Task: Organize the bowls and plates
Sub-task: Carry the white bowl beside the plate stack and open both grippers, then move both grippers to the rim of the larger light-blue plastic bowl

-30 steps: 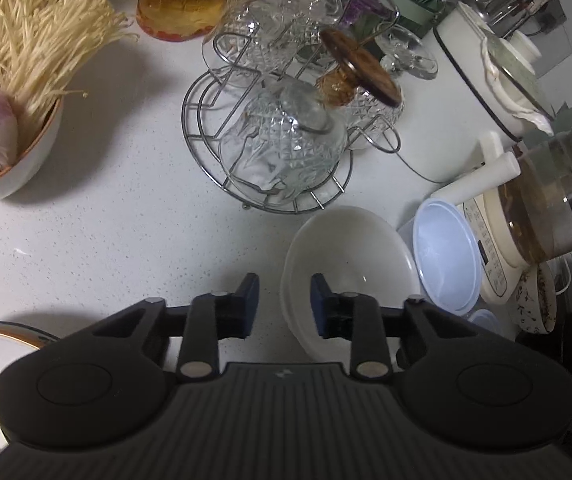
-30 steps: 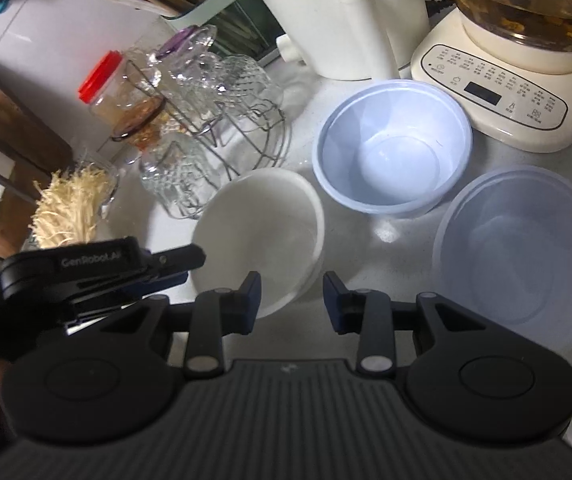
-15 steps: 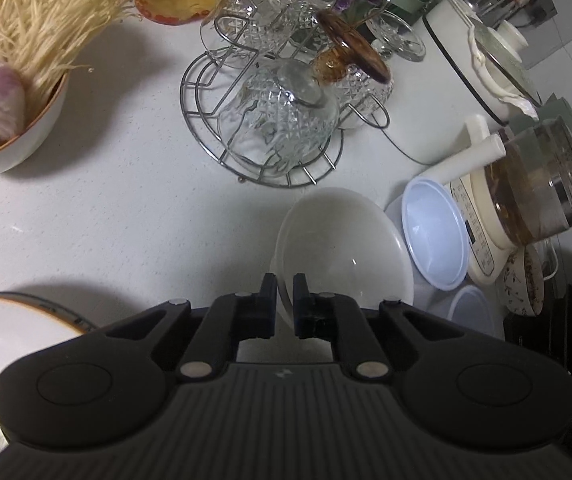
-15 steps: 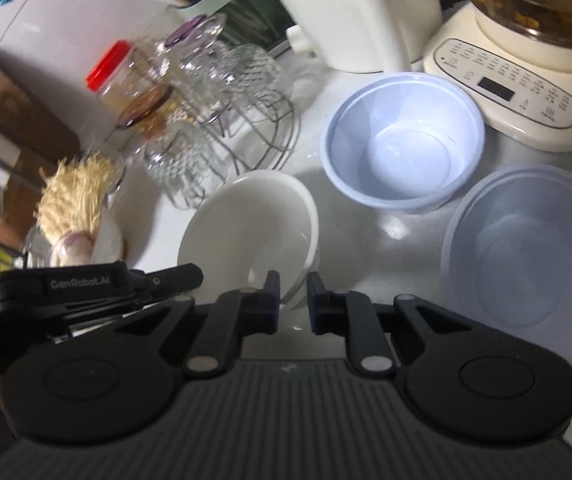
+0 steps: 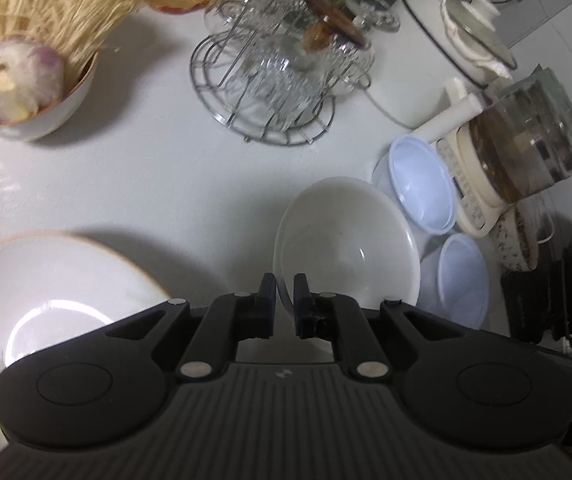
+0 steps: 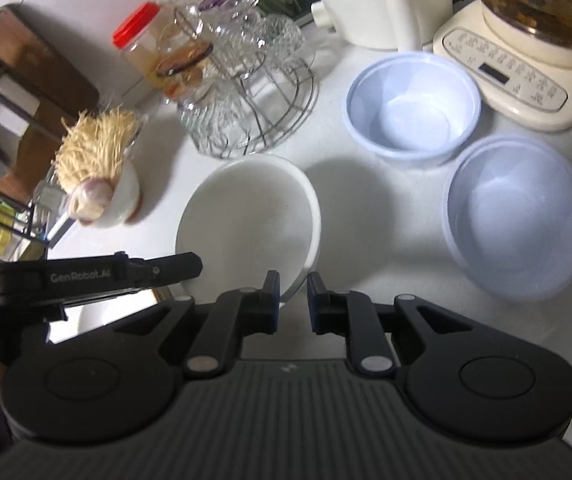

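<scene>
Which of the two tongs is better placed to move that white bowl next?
The left. The left tongs are shut on the white bowl at its near rim, while the right tongs hang empty beside it.

Both wrist cameras look steeply down along their fingers at the white desk (image 5: 134, 184) from close range. Both views share the white bowl (image 5: 349, 240) (image 6: 246, 216), the wire glass rack (image 5: 262, 92) (image 6: 246, 120) and two pale blue bowls, seen from different sides.
</scene>
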Available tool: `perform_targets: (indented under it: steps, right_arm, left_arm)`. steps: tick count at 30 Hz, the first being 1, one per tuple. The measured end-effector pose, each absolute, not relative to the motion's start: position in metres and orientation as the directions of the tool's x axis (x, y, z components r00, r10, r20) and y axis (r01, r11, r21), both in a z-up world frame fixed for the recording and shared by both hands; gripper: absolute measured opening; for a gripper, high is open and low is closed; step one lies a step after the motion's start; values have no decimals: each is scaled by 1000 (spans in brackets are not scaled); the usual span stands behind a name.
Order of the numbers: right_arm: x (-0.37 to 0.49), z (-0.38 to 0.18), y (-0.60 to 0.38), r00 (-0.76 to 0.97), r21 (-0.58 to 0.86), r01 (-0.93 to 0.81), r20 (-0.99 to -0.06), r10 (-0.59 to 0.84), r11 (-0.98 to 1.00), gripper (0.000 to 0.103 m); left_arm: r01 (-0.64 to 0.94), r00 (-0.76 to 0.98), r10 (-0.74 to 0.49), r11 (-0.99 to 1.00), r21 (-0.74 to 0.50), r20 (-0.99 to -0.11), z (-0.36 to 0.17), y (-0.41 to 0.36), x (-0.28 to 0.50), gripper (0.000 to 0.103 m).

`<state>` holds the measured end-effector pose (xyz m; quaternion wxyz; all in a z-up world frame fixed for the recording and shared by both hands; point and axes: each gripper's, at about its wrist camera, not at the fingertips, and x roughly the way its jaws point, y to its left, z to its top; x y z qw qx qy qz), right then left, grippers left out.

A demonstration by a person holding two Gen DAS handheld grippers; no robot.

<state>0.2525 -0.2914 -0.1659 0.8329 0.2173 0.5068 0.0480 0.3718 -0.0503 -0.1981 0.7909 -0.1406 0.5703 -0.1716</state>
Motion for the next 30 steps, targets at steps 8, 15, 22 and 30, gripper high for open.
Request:
perform_targets:
  steps: [8, 15, 22, 30]
  right_arm:
    - [245, -181, -299, 453, 390, 79, -834, 315, 918, 18]
    - [246, -194, -303, 419, 391, 18, -839, 348, 920, 19]
    - [255, -179, -301, 364, 376, -67, -853, 374, 924, 34]
    - [255, -143, -313, 433, 396, -146, -798, 419, 907, 53]
  left_arm:
    - [42, 295, -398, 914, -404, -869, -210, -60, 347, 10]
    - [-6, 306, -358, 926, -378, -882, -219, -66, 336, 11]
    - [-31, 347, -298, 944, -328, -889, -199, -65, 329, 36]
    - [-11, 438, -271, 952, -307, -857, -158, -71, 323, 41]
